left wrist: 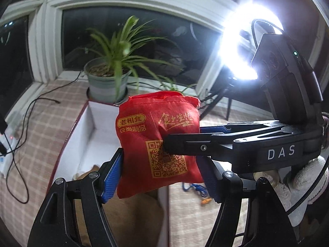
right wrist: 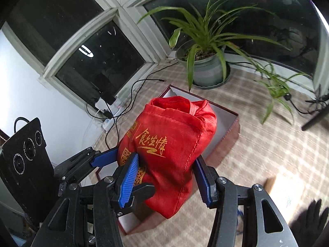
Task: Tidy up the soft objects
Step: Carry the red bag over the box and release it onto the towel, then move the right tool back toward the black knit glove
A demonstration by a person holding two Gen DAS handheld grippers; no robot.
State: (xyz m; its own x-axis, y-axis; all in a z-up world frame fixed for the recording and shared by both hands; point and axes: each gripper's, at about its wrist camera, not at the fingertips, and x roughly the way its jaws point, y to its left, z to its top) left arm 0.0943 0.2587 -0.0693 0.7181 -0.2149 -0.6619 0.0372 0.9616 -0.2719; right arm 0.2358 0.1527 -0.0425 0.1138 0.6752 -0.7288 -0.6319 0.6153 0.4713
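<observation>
Two grippers clamp one red cloth bag (left wrist: 158, 144), above the white-lined box (left wrist: 90, 127).
Left gripper (left wrist: 162, 177) and right gripper (right wrist: 166, 179) both grasp it; lower together, release over box centre.

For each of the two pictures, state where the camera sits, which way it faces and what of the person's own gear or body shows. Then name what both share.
Left wrist view: on the left gripper, facing forward and down; its blue pads grip the red fabric pouch; the right gripper crosses in.
Right wrist view: on the right gripper, facing likewise; the left gripper shows.
Shared: pouch, white-lined open box, potted green plant.
</observation>
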